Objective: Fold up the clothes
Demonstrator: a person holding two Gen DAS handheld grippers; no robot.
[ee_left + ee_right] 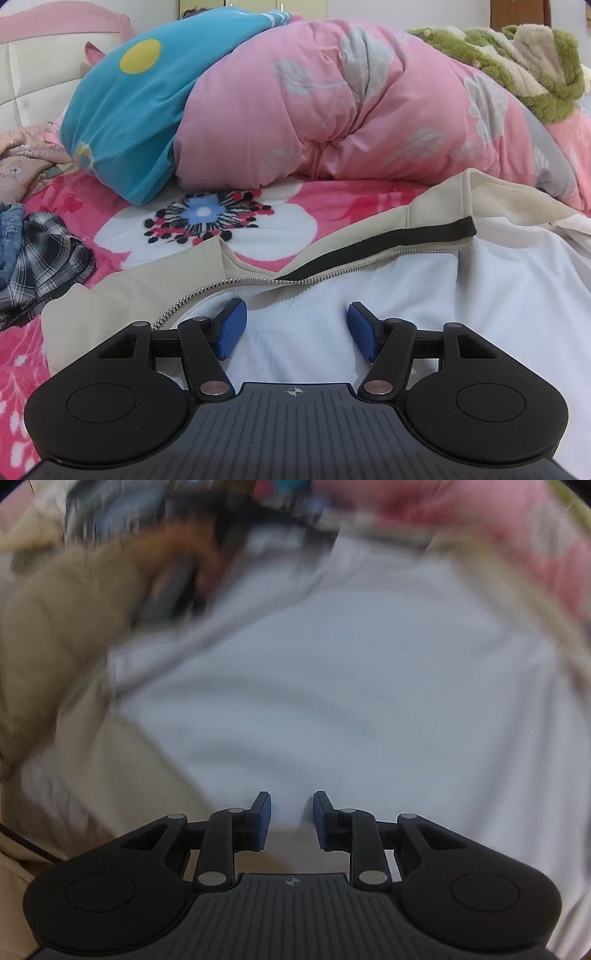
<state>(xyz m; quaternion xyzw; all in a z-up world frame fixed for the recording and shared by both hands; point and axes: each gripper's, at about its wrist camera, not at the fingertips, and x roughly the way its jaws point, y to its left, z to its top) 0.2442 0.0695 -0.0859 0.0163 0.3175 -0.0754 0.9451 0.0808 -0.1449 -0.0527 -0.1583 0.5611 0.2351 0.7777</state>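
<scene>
A beige zip-up jacket (129, 291) lies spread open on the bed, with its white lining (480, 295) facing up. Its metal zipper (332, 271) and a black trim band run across the left wrist view. My left gripper (296, 308) hangs just over the lining near the zipper, jaws open, nothing between the blue pads (231, 328). The right wrist view is motion-blurred. In it my right gripper (291, 798) points steeply down at the white lining (351, 683), with the beige outer cloth (55, 646) to its left. Its pads stand a little apart and grip nothing.
A pink leaf-print quilt (351, 110) and a blue pillow (129, 110) are piled behind the jacket. A green fleece garment (535, 66) lies at the back right. Plaid and denim clothes (40, 251) lie at the left on the pink floral blanket (221, 221).
</scene>
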